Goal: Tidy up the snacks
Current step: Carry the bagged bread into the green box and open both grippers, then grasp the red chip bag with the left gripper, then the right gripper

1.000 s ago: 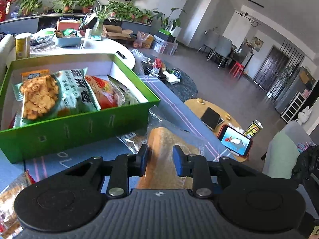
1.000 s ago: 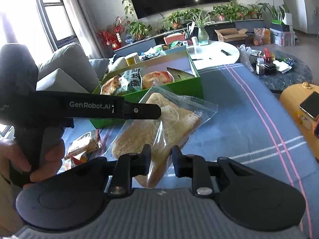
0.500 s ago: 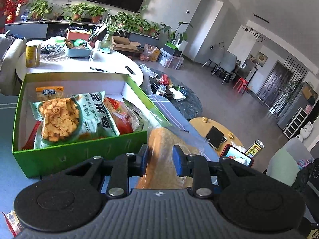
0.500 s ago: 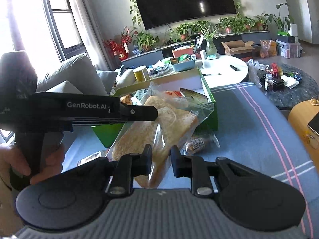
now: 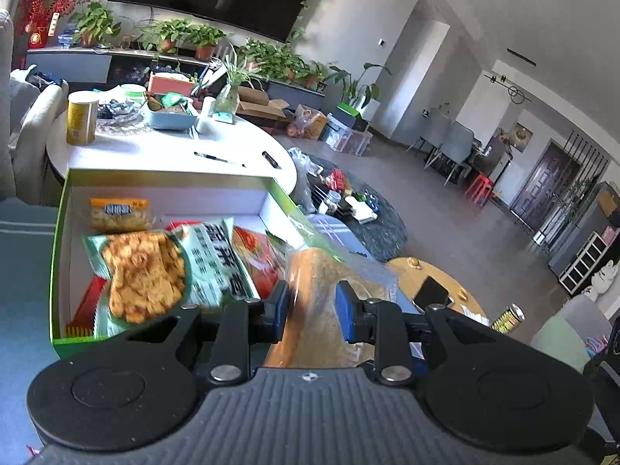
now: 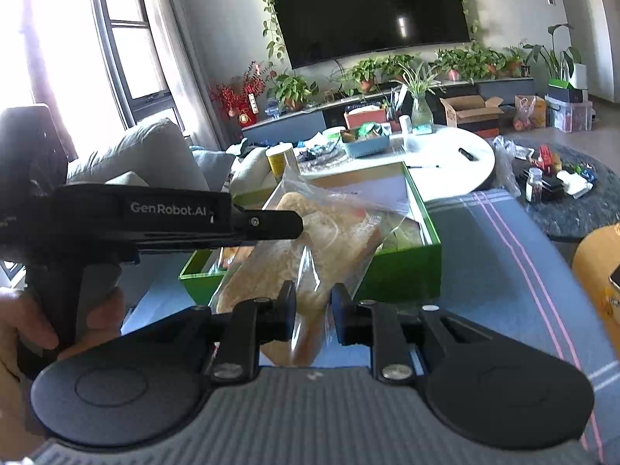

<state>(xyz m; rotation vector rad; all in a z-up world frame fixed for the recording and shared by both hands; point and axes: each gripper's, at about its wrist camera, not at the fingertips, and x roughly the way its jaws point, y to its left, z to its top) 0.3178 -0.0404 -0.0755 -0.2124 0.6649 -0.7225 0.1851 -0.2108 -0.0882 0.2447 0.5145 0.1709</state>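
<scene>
Both the left gripper (image 5: 312,308) and right gripper (image 6: 313,312) pinch the clear bread bag (image 6: 325,232), jaws nearly closed, with the green box (image 6: 403,271) at twelve o'clock.

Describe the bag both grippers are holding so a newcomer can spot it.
Find the green box on the blue striped cloth. Held in the air over its near edge is the clear bag of tan flatbread, pinched by both the left gripper and right gripper. Unlike the printed packets inside, it is see-through and unlabelled.

Bread bag (image 5: 316,302) between left tongs (image 5: 312,312)
</scene>
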